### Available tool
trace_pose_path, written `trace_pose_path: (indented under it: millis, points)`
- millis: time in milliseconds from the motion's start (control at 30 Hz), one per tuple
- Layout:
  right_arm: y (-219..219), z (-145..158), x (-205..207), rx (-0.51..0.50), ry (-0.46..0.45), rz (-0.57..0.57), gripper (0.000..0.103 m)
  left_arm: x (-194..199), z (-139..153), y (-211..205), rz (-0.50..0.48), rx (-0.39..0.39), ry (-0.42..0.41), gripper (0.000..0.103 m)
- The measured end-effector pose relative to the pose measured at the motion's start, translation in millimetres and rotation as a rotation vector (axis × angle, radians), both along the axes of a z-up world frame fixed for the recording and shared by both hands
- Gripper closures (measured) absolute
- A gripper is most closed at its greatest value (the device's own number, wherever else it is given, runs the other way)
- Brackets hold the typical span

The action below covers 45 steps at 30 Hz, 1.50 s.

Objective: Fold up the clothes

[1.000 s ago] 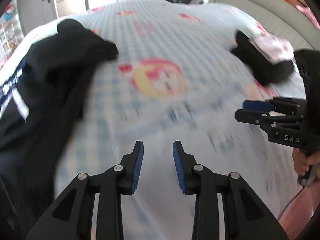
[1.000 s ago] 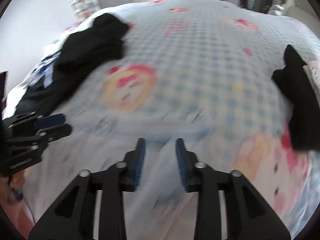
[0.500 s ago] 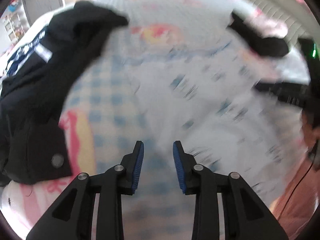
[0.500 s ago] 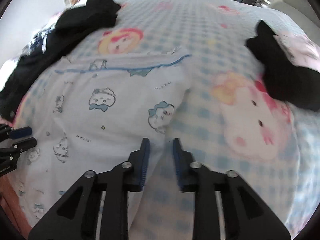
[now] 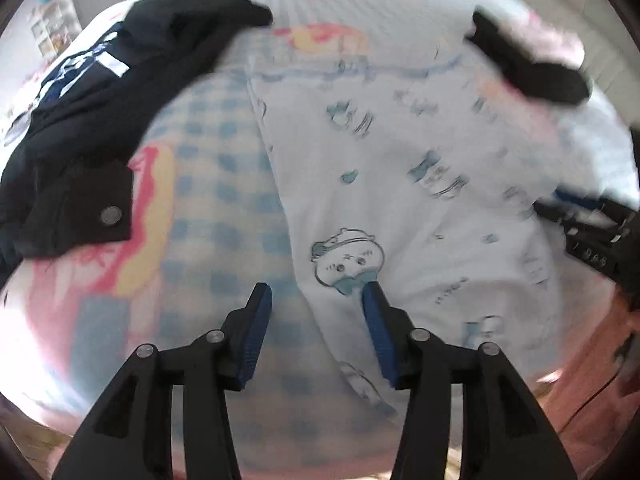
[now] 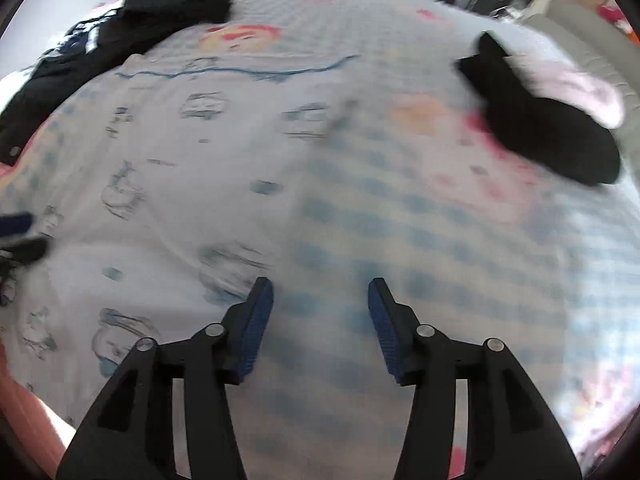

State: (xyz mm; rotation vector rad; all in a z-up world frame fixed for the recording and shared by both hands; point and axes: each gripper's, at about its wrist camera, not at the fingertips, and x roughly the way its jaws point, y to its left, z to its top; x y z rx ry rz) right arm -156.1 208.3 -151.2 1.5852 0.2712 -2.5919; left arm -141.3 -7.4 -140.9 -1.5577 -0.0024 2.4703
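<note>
Both sets of jaws are opening right now with nothing pinched between them. The left gripper (image 5: 316, 296) hangs over the near left edge of the white cartoon-print cotton garment (image 5: 400, 184), which lies spread flat on the blue-and-white checked cartoon bedsheet (image 5: 216, 184). That edge runs up between the blue pads toward 12 o'clock, with the little face print just ahead at 1 o'clock.

On the right gripper (image 6: 320, 296) the garment's other edge sits at about 11 o'clock, just off the left pad; only sheet lies between the fingers.

My take: this looks like the spread-and-release bit, so before grabbing again, square each gripper to its edge and pinch only the top layer, not the sheet. A dark navy jacket (image 5: 100, 92) and a black folded piece (image 5: 528, 64) sit well apart at 10 and 2, out of the way.
</note>
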Motion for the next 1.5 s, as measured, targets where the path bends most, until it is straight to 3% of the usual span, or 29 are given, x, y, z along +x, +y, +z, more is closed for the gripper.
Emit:
trace_pose_path:
  millis: [100,133,267,333,400,433,500,533,633,767,867,1033,1167,1233,1300,1433,1500]
  points:
    - [-3.5,12.6,14.6,-0.237,-0.025,0.006,0.054,10.8,2.7,22.4,-0.048,0.057,0.053,0.055]
    - [-13.1,13.6,21.3,-0.255,-0.024,0.032,0.054,14.3,2.6,28.5,-0.060,0.069,0.064,0.055]
    - [-43.3,-2.7,40.4,-0.157,-0.051,0.091,0.058,27.9,-17.1,26.6,-0.039,-0.021,-0.006,0.053]
    - [-29.2,-8.6,48.2,-0.158,-0.060,0.048,0.057,34.5,-25.6,24.4,-0.025,-0.059,-0.038,0.051]
    - [-10.5,-13.4,56.3,-0.171,-0.065,-0.007,0.055,39.6,-19.5,9.5,0.026,-0.016,-0.038,0.047]
    - [-5.6,-10.6,59.6,-0.185,-0.058,-0.026,0.055,43.2,-13.0,4.2,0.039,0.038,-0.011,0.050]
    - [-5.7,0.8,65.2,-0.216,-0.025,-0.039,0.055,49.5,-1.5,6.9,0.027,0.107,0.043,0.050]
    - [-11.2,7.0,67.8,-0.227,0.001,-0.028,0.055,51.4,1.7,16.6,-0.001,0.105,0.060,0.050]
    - [-34.7,11.3,79.7,-0.246,0.008,0.045,0.055,49.0,-10.9,46.3,-0.065,0.009,0.050,0.050]
    - [-44.5,-14.6,88.5,-0.152,-0.051,0.075,0.053,50.7,-29.0,31.7,-0.043,-0.048,-0.036,0.047]
    - [-29.8,-14.9,100.0,-0.157,-0.060,0.062,0.048,63.3,-24.0,12.0,-0.035,-0.003,-0.068,0.047]
    - [-18.9,9.0,106.5,-0.249,-0.019,0.029,0.046,63.5,-7.2,-29.8,0.100,0.224,-0.023,0.052]
    - [-24.5,18.4,97.4,-0.293,0.025,0.043,0.045,59.6,-13.4,-16.5,0.094,0.220,-0.029,0.052]
    - [-31.0,0.3,90.7,-0.232,-0.023,0.047,0.046,60.4,-27.8,-11.5,0.096,0.141,-0.070,0.053]
    - [-27.1,-15.4,95.5,-0.208,-0.063,0.034,0.045,64.5,-34.8,-14.0,0.097,0.118,-0.097,0.053]
    - [-9.7,-16.8,108.5,-0.236,-0.081,0.011,0.044,72.2,-29.1,-27.9,0.113,0.138,-0.104,0.055]
    - [-6.0,-8.0,110.0,-0.255,-0.064,0.011,0.044,75.6,-13.5,-35.0,0.121,0.243,-0.030,0.056]
